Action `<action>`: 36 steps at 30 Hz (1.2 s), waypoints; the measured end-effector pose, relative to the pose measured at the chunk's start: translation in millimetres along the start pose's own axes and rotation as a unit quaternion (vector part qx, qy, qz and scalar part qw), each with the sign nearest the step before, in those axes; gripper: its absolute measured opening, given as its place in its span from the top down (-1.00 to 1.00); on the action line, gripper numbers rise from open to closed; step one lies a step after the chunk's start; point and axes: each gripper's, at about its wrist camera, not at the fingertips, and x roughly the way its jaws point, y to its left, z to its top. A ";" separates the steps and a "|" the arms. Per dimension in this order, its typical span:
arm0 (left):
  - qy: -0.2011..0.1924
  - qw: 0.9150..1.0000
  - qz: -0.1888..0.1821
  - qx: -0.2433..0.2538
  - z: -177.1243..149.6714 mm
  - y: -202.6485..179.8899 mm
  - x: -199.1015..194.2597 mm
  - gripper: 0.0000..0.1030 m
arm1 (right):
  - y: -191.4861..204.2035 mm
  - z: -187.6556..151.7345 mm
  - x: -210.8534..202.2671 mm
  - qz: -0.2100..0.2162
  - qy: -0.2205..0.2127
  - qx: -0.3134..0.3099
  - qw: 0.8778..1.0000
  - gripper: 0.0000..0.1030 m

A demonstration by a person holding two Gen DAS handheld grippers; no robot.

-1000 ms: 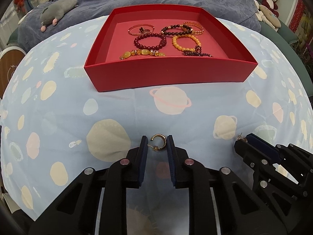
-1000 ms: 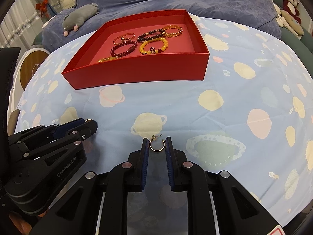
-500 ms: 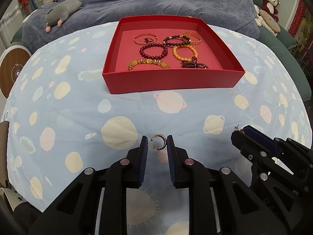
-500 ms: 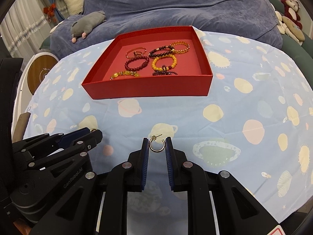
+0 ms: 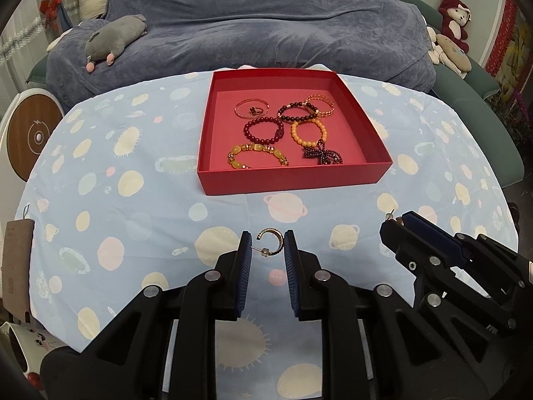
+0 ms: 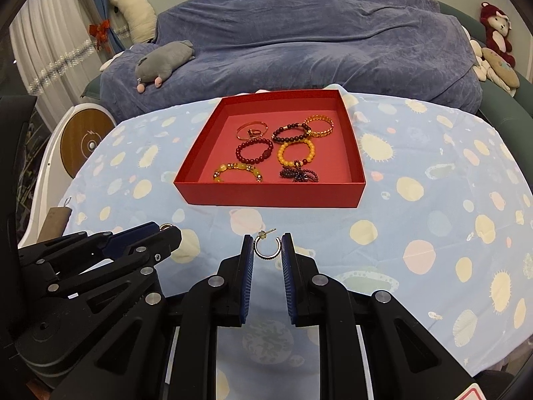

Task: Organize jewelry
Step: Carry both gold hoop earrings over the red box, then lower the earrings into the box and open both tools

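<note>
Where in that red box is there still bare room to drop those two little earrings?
In the red box, bare floor runs along the left wall beside the yellow bracelet, and in the near right corner past the dark bead cluster. The middle and back are crowded with bracelets.

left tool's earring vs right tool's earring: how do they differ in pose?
The left tool holds its earring with the hoop arching upward and the gap facing down-left, post at the lower left. The right tool holds its earring with the hoop sagging downward and the gap on top, post sticking up. Both are small gold hoops, each pinched between blue pads above the tablecloth, short of the red box.
</note>
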 end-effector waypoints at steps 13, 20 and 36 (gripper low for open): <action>-0.021 1.000 0.004 0.000 23.5 6.2 -18.4 0.62 | -6.2 31.1 -15.2 -0.009 -0.024 -0.009 1.000 0.68; -0.034 0.999 0.012 -0.001 55.1 17.6 -13.1 0.62 | -16.2 62.7 -3.6 -0.006 -0.029 -0.007 1.000 0.68; -0.018 0.999 0.029 0.016 128.4 17.7 67.9 0.62 | -44.7 126.6 81.9 -0.013 -0.007 0.013 1.000 0.68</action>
